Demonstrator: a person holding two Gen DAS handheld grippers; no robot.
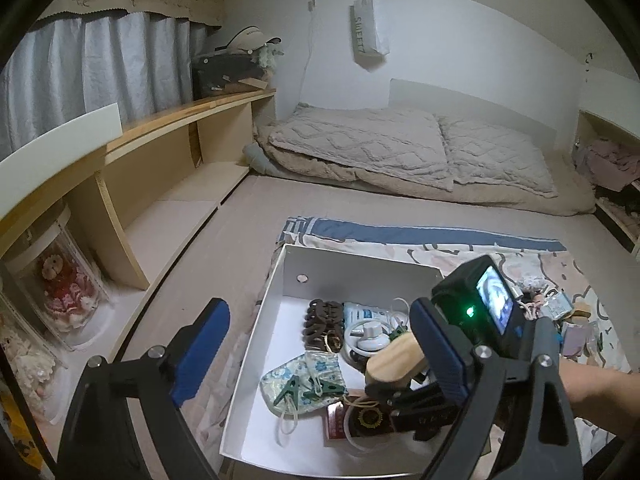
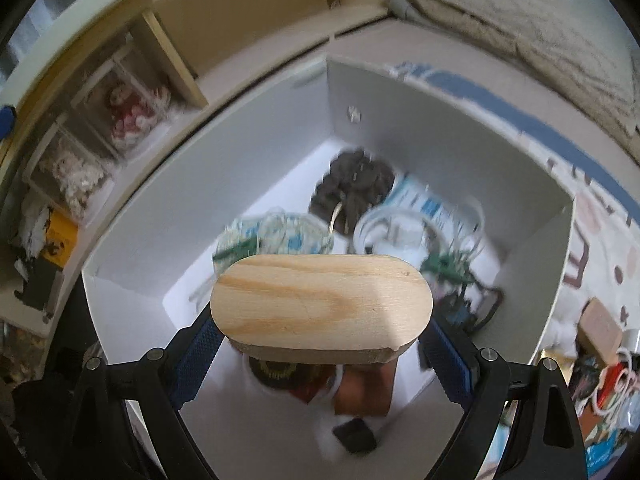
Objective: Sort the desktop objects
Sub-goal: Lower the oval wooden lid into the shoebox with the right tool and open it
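Looking through the left wrist camera first, I see my left gripper [image 1: 320, 354] spread wide with nothing between its blue pads, hanging above the near-left corner of the white box [image 1: 256, 336]. Inside the box lie a floral mask [image 1: 304, 380] with green clips on it, a dark hair claw [image 1: 326, 320] and a small white fan [image 1: 370, 334]. My right gripper [image 1: 396, 364] comes in from the right over the box, carrying the wooden block [image 1: 396, 362].

From the right wrist camera, the wooden block [image 2: 320, 304] sits clamped across its width between the blue pads, jaws spread wide to fit it, held over the box's near end above a dark round item I cannot identify.

My worry: the hold is only on the block's lower edges (most of it sticks out past the pads), so a jolt could twist it loose, and it would land on the fan or the mask straps. The frame is blurred, so I judge I am moving fast; releasing now could send it against the box wall [image 2: 532, 280]. The two grippers are also near each other, and a sideways drift could knock them together.
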